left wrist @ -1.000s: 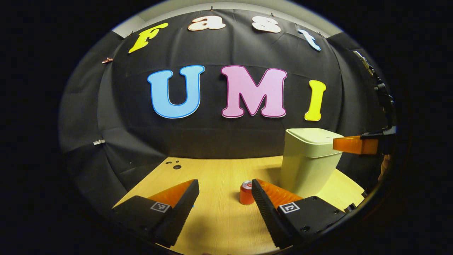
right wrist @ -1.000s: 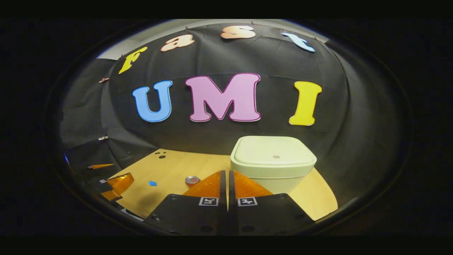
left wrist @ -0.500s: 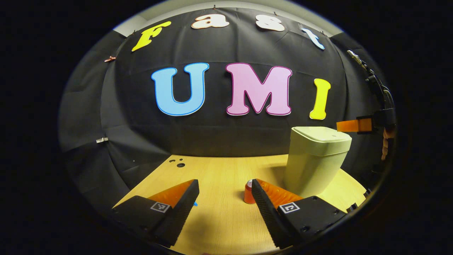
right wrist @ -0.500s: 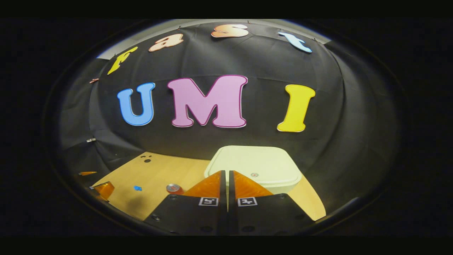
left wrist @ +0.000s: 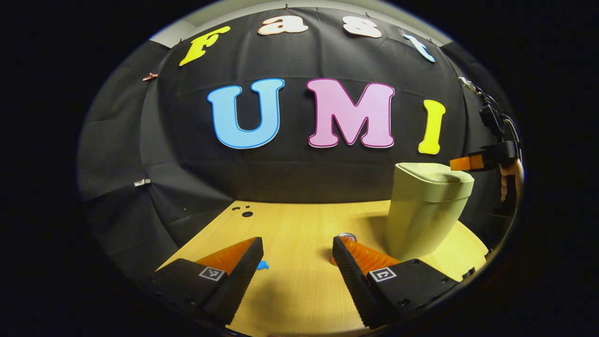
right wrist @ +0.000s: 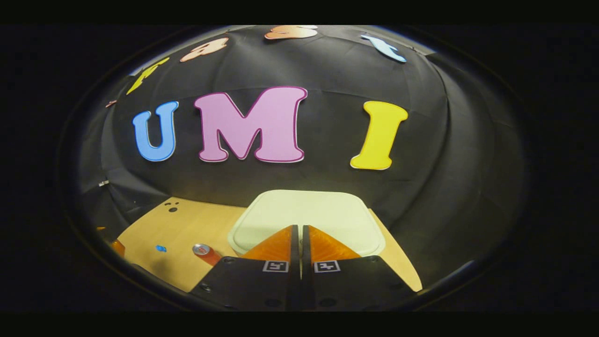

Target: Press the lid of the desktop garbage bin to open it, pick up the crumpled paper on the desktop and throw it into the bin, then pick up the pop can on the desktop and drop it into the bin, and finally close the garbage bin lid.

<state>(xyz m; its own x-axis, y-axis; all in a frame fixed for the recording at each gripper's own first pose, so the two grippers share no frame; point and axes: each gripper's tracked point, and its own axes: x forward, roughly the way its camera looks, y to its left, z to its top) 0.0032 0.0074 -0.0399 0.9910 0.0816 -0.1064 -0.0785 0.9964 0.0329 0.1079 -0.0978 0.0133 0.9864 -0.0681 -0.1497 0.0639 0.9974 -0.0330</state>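
Lid (right wrist: pixel 306 213) press pending: right claw (right wrist: pixel 299 229), fingers together and empty, sits over the bin (left wrist: pixel 428 206) at the worktop's (left wrist: pixel 290 281) far right. Push straight down mid-lid, firm, brief. Left claw (left wrist: pixel 297 248) wide, idle near pop can (left wrist: pixel 345 237).

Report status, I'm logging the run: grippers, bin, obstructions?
Right gripper shut, over the bin lid. Left gripper open, empty. Bin closed. Can standing clear.

My left gripper view sits low over the table (left wrist: pixel 290 290), facing the wall; my right gripper view looks down, close above the bin lid (right wrist: pixel 309 213); both share bin, can (right wrist: pixel 206 252), tabletop.
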